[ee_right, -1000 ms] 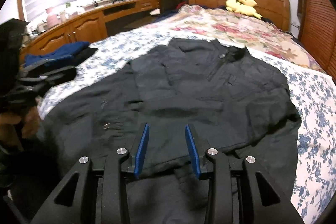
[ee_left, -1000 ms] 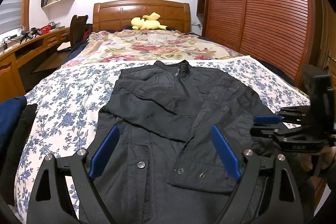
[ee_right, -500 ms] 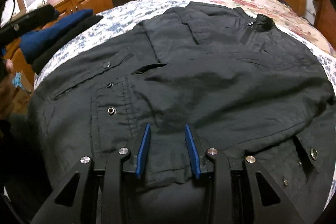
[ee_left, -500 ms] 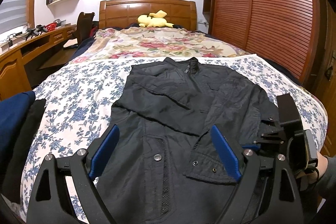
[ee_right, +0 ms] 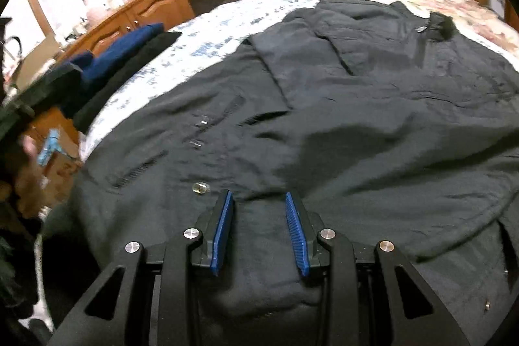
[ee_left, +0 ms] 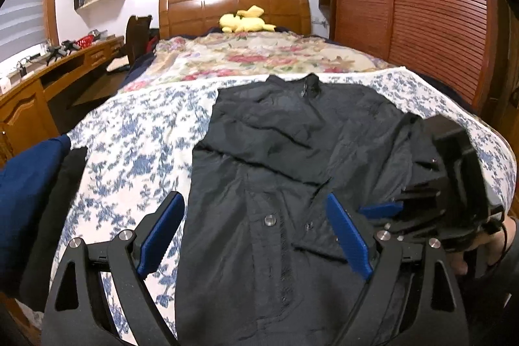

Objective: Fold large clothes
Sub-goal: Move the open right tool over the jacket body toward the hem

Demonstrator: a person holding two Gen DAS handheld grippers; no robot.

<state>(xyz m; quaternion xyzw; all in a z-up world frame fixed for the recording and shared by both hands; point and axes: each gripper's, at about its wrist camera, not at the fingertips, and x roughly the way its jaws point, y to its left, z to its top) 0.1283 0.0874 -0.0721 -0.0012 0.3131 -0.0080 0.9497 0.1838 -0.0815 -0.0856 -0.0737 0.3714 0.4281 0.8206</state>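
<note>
Left wrist view: the left gripper (ee_left: 256,231) hovers with fingers spread wide above the black jacket (ee_left: 285,171), laid flat on the bed (ee_left: 136,151). Right wrist view: the right gripper (ee_right: 259,231) has fingers partly apart over the jacket's hem, pinching nothing.

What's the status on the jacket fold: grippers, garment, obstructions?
Left gripper wide open over the hem, holding nothing. Right gripper part open, low over the fabric, no grip seen. Black jacket flat on the bed, sleeves folded in. Nothing in the way.
</note>
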